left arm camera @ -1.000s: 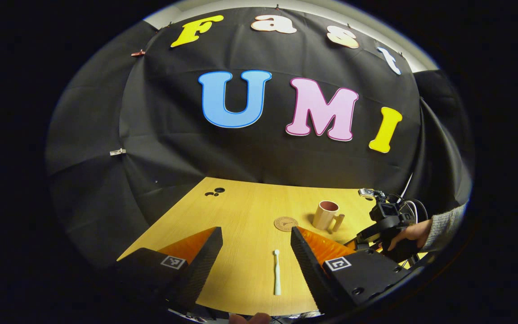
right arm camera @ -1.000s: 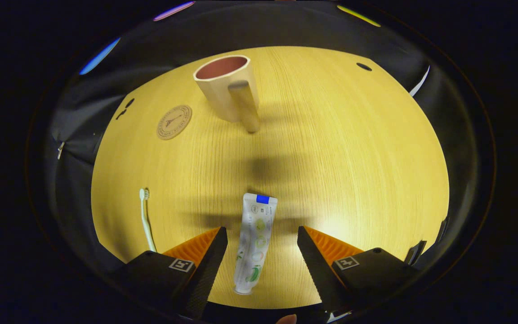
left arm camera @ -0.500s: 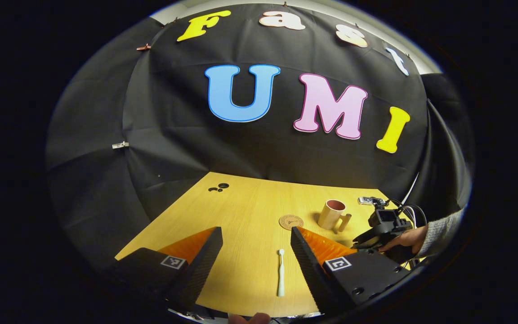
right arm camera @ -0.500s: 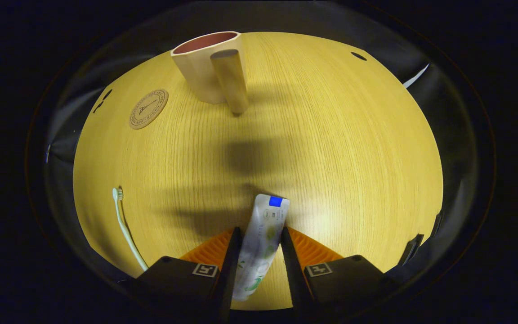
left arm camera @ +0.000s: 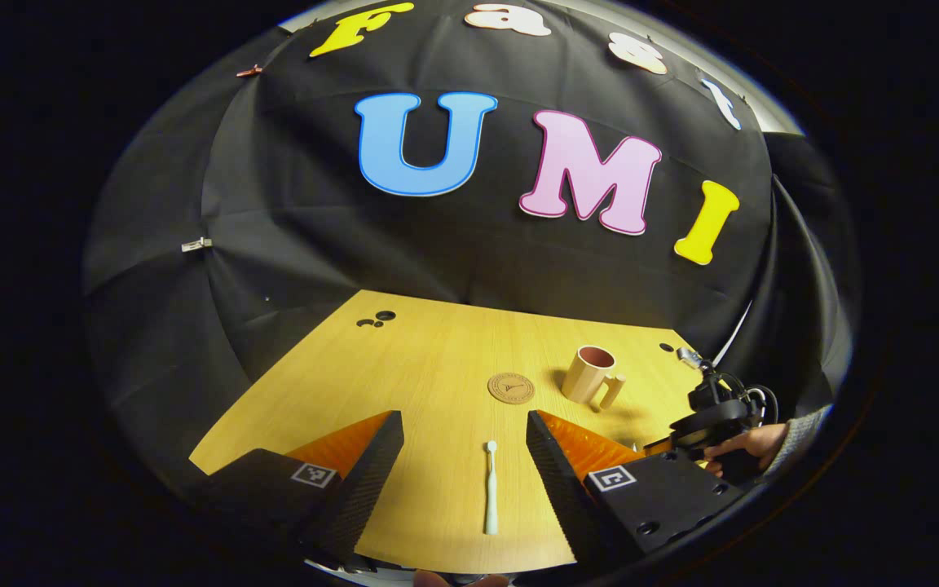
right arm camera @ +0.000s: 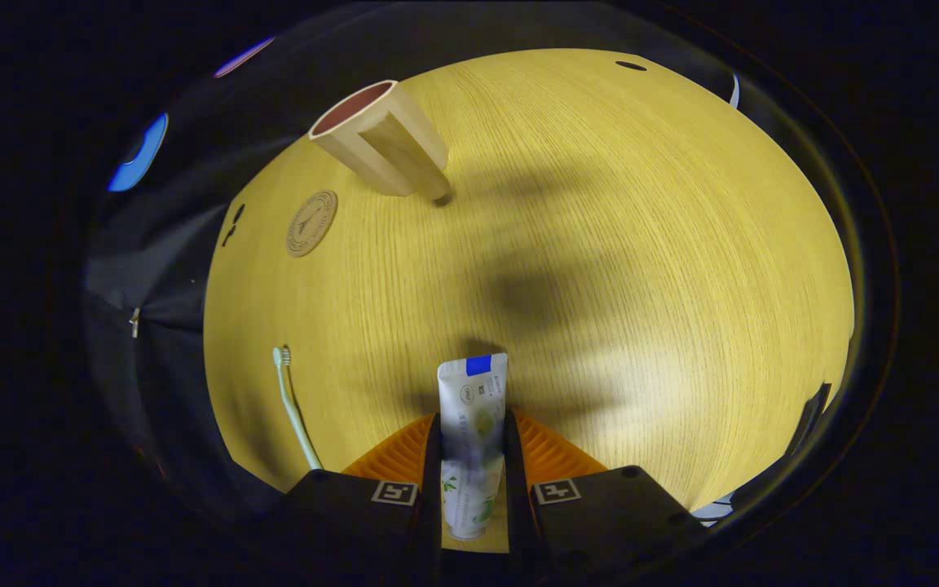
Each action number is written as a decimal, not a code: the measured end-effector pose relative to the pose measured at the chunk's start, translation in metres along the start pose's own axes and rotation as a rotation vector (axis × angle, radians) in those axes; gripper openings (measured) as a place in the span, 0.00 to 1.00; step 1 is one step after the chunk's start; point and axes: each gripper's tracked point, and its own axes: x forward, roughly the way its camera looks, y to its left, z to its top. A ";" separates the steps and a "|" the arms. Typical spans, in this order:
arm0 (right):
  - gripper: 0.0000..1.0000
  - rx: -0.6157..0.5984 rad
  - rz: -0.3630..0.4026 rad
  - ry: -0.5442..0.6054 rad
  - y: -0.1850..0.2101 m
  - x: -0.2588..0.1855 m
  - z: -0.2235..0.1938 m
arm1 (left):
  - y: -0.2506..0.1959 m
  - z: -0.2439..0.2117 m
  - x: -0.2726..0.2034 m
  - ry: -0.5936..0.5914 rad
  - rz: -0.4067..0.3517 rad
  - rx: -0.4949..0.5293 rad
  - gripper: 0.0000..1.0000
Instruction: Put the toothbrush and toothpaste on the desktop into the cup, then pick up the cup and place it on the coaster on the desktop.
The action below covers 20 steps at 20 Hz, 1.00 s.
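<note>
With both fingers of my right hand-held gripper (right arm camera: 473, 489) pressed on toothpaste (right arm camera: 472, 432), tube lifted off wooden surface (right arm camera: 641, 244), blue-marked end pointing far. Print on tube too small to read. My left hand-held gripper (left arm camera: 464, 473) wide open, holding nothing; toothbrush (left arm camera: 490, 487) flat on surface between its fingers, head far. Cup (left arm camera: 588, 374) upright at far right, coaster (left arm camera: 510, 387) just left of it, emblem unreadable.
</note>
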 end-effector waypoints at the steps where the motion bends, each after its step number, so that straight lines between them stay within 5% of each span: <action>1: 0.36 -0.011 0.028 -0.039 0.003 -0.010 0.003 | -0.003 -0.005 0.007 0.017 -0.007 0.003 0.96; 9: 0.36 -0.135 0.273 -0.432 0.022 -0.074 0.051 | -0.021 -0.059 0.063 0.172 -0.043 0.050 0.95; 20: 0.36 -0.212 0.317 -0.552 0.011 -0.135 0.065 | -0.021 -0.147 0.117 0.550 -0.004 0.056 0.95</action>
